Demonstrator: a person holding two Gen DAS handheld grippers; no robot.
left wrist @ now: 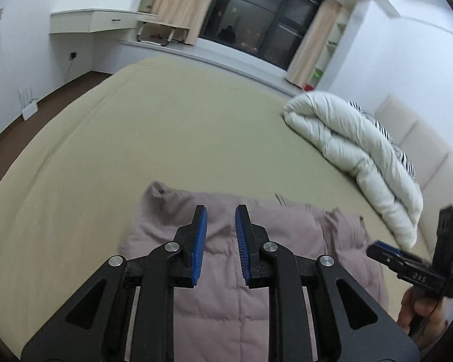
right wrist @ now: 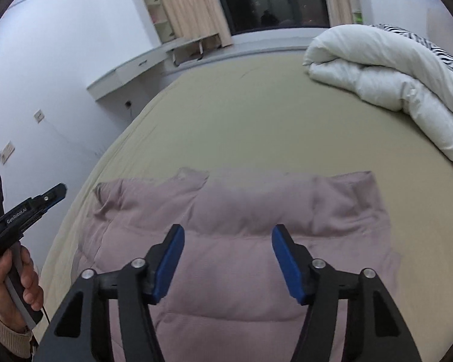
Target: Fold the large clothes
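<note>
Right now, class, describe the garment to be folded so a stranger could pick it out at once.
Start at the big bed with its olive-green sheet. At its near edge lies a puffy, quilted mauve jacket, spread flat. The only other bulky thing, a rolled white duvet, sits far off by the headboard.

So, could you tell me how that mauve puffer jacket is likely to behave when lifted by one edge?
The puffer jacket would probably droop and sag: it lies soft and rumpled on the bed. Its puffy quilted panels suggest it is light for its bulk. The smooth shell might slip between narrow pads.
</note>
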